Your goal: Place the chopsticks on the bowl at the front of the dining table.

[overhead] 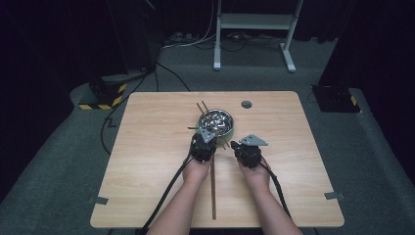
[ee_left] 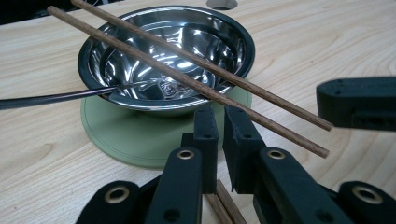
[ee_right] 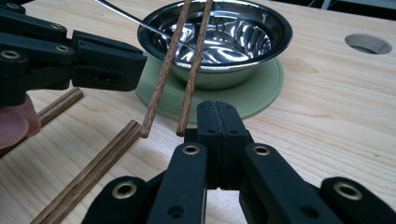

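A shiny steel bowl (overhead: 230,120) (ee_left: 247,42) (ee_right: 280,32) stands on a round green mat (ee_left: 116,140) (ee_right: 261,93) at the table's middle. Two brown chopsticks (overhead: 203,108) (ee_left: 196,84) (ee_right: 180,51) lie across its rim, and a metal spoon (ee_left: 56,98) rests inside with its handle sticking out. My left gripper (overhead: 201,136) (ee_left: 220,121) (ee_right: 135,65) sits just before the bowl, jaws nearly together with nothing between the pads. My right gripper (overhead: 236,146) (ee_right: 218,109) (ee_left: 327,100) is shut and empty beside the chopsticks' near ends.
A long pair of wooden sticks (overhead: 213,191) (ee_right: 88,172) lies on the table between my hands, pointing at the bowl. More stick ends (ee_left: 224,205) show under the left jaws. A round hole (overhead: 246,104) is in the tabletop beyond the bowl.
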{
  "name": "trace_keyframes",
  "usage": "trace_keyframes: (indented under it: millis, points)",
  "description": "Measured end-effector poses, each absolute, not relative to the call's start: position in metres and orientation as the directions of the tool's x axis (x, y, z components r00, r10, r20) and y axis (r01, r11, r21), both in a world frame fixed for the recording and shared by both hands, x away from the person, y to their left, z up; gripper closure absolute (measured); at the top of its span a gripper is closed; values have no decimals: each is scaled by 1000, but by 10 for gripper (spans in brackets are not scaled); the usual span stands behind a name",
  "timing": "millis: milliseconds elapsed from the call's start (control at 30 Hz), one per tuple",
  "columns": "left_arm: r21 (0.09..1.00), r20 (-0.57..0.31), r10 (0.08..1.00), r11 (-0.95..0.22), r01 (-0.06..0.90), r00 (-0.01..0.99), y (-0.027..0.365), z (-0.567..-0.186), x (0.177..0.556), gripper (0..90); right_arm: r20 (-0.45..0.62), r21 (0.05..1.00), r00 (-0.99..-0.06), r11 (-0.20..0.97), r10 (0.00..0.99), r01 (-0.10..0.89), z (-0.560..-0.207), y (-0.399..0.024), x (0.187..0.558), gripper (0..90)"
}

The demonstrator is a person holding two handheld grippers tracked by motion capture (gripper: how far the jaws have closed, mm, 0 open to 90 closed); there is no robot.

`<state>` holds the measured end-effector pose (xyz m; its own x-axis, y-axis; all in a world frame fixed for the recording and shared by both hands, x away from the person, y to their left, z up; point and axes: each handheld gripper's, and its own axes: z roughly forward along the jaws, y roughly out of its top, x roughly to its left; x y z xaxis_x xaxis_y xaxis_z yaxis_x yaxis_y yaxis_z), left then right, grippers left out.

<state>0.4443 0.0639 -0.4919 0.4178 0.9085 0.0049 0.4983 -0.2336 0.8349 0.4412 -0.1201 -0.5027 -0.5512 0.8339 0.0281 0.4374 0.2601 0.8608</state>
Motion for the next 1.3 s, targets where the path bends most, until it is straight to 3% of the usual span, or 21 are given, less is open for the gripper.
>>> trace_keyframes:
  millis: [1300]
  points:
    - [845,-6,906,-222,487,423,60,-497,448,817,1,860,-604,308,797,407,-504,-104,437,876]
